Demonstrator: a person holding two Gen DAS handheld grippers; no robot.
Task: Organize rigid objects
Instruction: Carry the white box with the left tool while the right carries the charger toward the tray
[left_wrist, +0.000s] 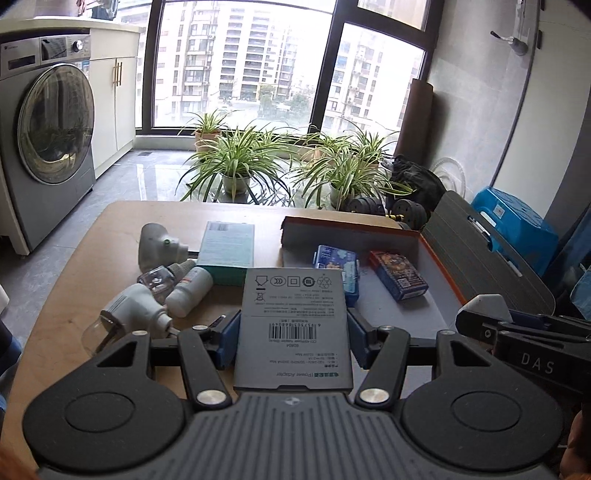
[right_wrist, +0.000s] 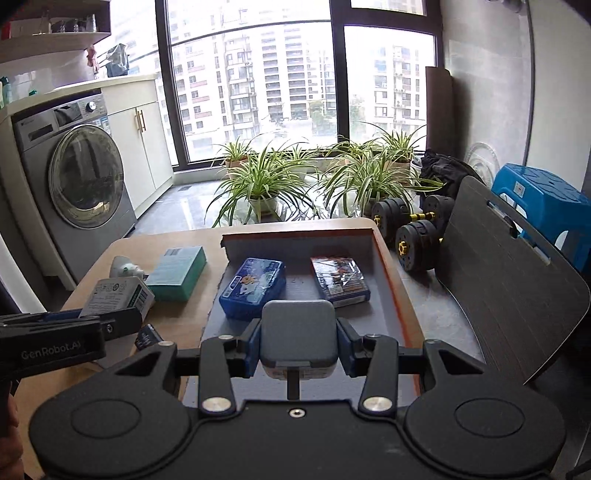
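Observation:
My left gripper (left_wrist: 293, 338) is shut on a grey power adapter box (left_wrist: 293, 328), held above the table near the tray's left edge. My right gripper (right_wrist: 298, 341) is shut on a grey square adapter (right_wrist: 298, 332), held over the near end of the grey tray (right_wrist: 373, 236). In the tray lie a blue tin (right_wrist: 253, 288) and a dark card box (right_wrist: 340, 280). They also show in the left wrist view: blue tin (left_wrist: 338, 260), card box (left_wrist: 399, 275). The left gripper with its box shows in the right wrist view (right_wrist: 110, 295).
On the wooden table (left_wrist: 122, 221) left of the tray lie a teal box (left_wrist: 227, 247), white plug-in devices (left_wrist: 136, 306) and a small white bottle (left_wrist: 188, 288). A grey chair back (right_wrist: 509, 280) stands right. Potted plants, dumbbells (right_wrist: 417, 229), a washing machine and a blue stool are beyond.

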